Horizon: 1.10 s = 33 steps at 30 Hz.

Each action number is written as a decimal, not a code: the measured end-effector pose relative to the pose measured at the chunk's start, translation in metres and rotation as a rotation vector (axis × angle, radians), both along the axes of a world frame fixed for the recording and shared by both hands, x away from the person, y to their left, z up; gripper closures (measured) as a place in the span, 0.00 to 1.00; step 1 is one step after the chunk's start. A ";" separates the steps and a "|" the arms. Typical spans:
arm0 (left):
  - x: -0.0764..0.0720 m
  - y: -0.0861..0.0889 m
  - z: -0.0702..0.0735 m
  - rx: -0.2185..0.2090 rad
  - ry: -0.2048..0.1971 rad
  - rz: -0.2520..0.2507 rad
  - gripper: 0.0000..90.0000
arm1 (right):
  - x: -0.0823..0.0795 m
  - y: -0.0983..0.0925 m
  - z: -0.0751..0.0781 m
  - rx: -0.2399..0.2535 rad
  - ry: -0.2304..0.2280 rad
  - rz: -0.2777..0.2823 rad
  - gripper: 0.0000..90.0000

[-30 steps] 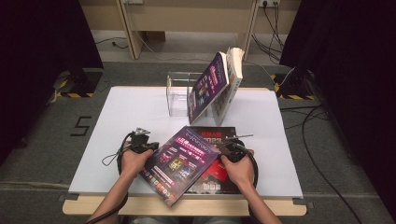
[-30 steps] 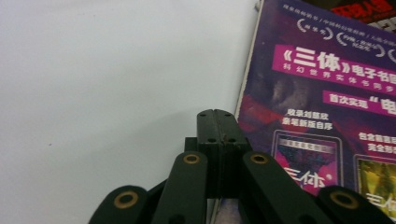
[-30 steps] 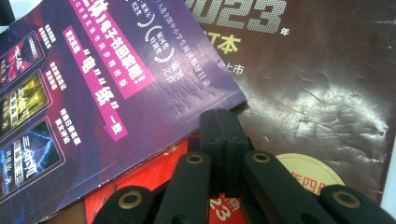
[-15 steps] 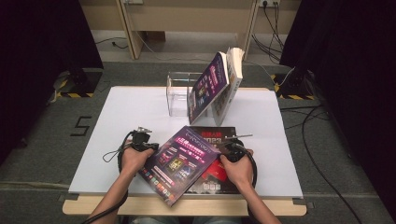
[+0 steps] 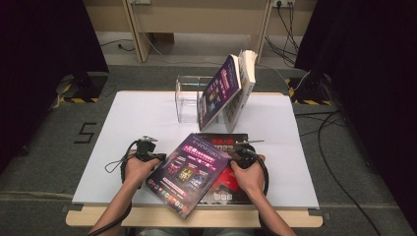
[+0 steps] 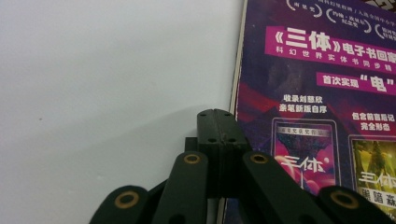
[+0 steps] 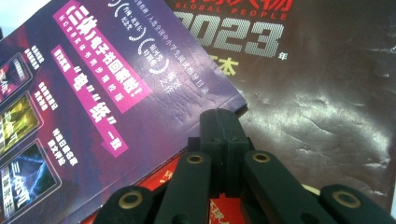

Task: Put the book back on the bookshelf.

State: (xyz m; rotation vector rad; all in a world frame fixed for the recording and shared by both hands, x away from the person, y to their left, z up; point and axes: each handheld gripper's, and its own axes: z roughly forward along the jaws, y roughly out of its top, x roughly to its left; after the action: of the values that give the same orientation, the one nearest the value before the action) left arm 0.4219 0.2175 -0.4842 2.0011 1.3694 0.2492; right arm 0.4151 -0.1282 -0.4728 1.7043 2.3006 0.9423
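Purple magazine: flat at the table's near edge, turned askew, overlapping the dark magazine under its right side.

My left gripper: jaws pressed together, nothing between them, tips at the purple magazine's left edge, over bare table.

My right gripper: jaws likewise closed and empty, tips at the purple magazine's right corner, over the dark one.

Clear stand: far side of the table, two books leaning against it.
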 end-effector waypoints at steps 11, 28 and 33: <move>-0.011 0.001 0.001 -0.013 0.025 -0.029 1.00 | 0.007 0.002 0.000 -0.011 -0.005 -0.008 1.00; -0.034 -0.008 0.001 -0.019 0.037 -0.086 1.00 | 0.019 0.004 0.001 -0.034 -0.023 -0.033 1.00; -0.039 -0.010 0.001 -0.031 0.043 -0.098 1.00 | 0.024 0.005 0.001 -0.036 -0.026 -0.041 1.00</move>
State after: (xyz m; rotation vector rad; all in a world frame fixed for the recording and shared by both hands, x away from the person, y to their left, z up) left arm 0.3827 0.2073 -0.4835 2.0517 1.2896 0.1412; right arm 0.4388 -0.1232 -0.4722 1.7074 2.2436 0.9048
